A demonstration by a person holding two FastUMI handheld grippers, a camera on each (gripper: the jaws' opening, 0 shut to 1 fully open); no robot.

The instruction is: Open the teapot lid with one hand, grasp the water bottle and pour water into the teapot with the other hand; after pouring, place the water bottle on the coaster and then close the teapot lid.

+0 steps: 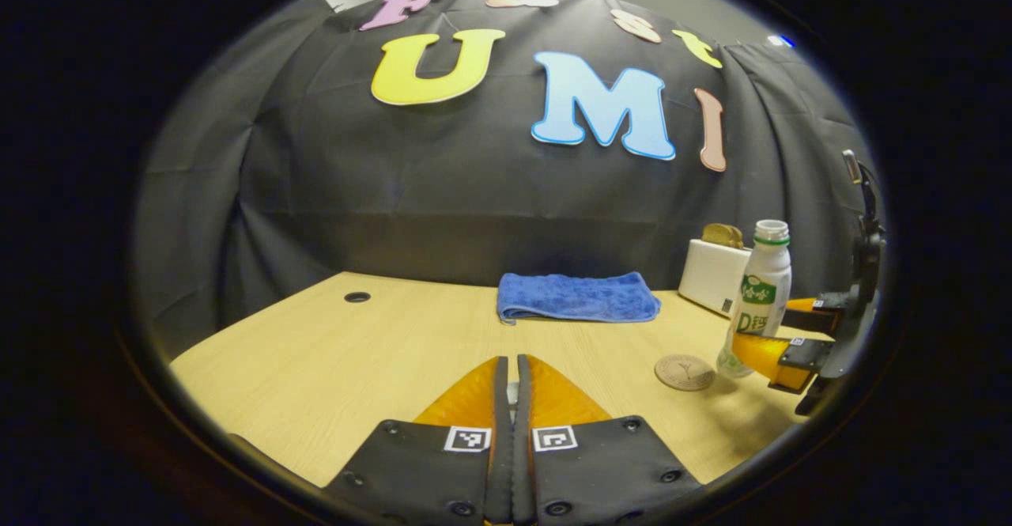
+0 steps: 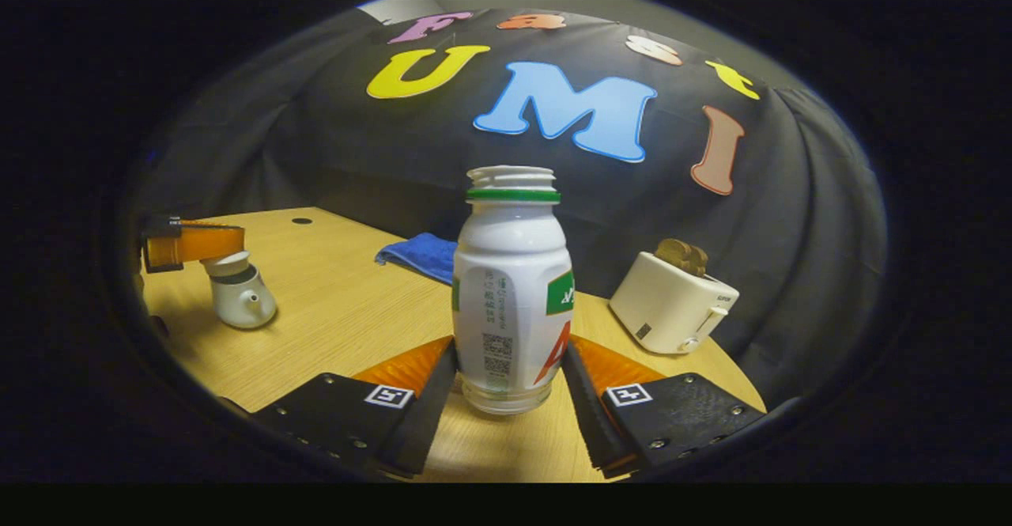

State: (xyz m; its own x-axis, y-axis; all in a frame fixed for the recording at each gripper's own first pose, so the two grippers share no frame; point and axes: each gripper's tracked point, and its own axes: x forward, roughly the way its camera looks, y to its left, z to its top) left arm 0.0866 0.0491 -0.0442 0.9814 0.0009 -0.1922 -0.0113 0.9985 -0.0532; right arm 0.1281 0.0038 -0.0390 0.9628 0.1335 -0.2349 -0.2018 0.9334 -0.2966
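Right hand-held gripper (image 2: 510, 368) clamps water bottle (image 2: 512, 297); left hand-held gripper (image 1: 510, 376) clenched near teapot (image 2: 239, 297).

One water bottle (image 2: 512, 289), one teapot (image 2: 239, 297), one coaster (image 1: 685, 372), one blue towel (image 1: 577, 297), one toaster (image 2: 672, 302), two grippers.

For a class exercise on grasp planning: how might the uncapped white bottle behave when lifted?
The water bottle looks tall on a narrow base, so probably tippy. Its mouth is uncapped, so tilting could spill. Smooth plastic sides may slip between the fingers.
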